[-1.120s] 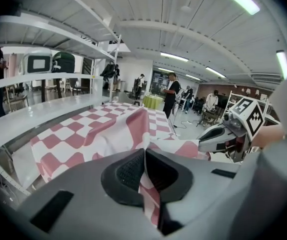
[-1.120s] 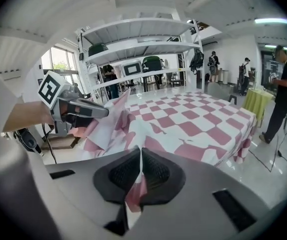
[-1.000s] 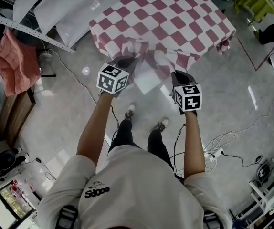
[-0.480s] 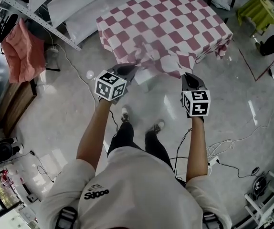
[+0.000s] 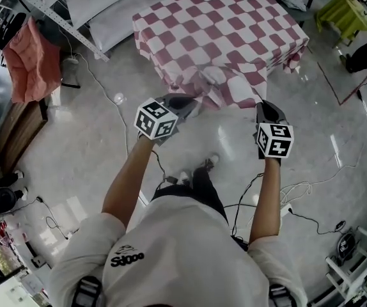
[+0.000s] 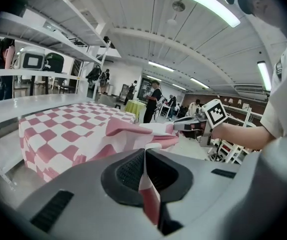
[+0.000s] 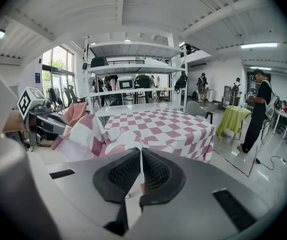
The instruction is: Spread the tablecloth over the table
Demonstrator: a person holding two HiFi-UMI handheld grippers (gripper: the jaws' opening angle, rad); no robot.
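A pink-and-white checked tablecloth [image 5: 222, 34] lies over the table, its near edge lifted off and stretched toward me. My left gripper [image 5: 193, 102] is shut on the cloth's near edge at the left, and the pinched cloth [image 6: 146, 184] shows between its jaws. My right gripper [image 5: 263, 107] is shut on the same edge at the right, with a strip of cloth [image 7: 139, 176] squeezed between its pads. The cloth [image 7: 148, 129] sags between the two grippers, above the floor in front of the table. From each gripper view the other gripper [image 6: 193, 125] [image 7: 46, 121] shows with cloth bunched at it.
A grey shiny floor [image 5: 107, 152] with cables [image 5: 298, 190] runs around me. A metal shelf rack [image 5: 55, 24] and pink hanging cloth [image 5: 30, 59] stand at left. A yellow-green covered table [image 5: 346, 8] is at the far right. People stand in the background [image 7: 257, 109].
Both grippers have pulled back from the table toward me, drawing the near edge of the cloth out; the table now sits farther up in the head view.
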